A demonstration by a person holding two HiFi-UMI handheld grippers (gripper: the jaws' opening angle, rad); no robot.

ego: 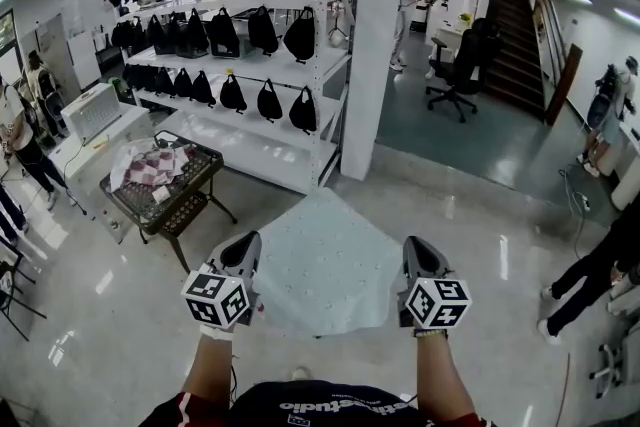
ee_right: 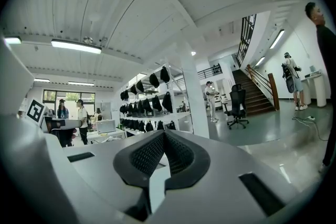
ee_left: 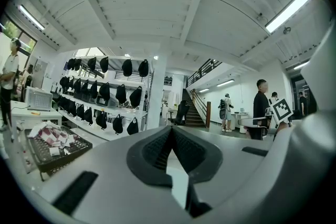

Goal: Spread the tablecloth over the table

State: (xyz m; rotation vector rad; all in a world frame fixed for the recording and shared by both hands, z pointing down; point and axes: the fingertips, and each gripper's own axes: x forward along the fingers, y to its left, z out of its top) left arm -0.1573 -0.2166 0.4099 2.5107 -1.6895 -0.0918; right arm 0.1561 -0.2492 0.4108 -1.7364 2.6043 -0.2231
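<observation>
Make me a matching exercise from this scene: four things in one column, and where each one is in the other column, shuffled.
Things
1. tablecloth
2. black bags
3. office chair
4. red-and-white fabric

Places
A. on the mesh-top table at the left
B. near the foot of the stairs
C. gripped by the left gripper and the right gripper, held above the floor
D. hanging on the white shelving

Pairs: 1-C, 2-D, 3-B, 4-A
</observation>
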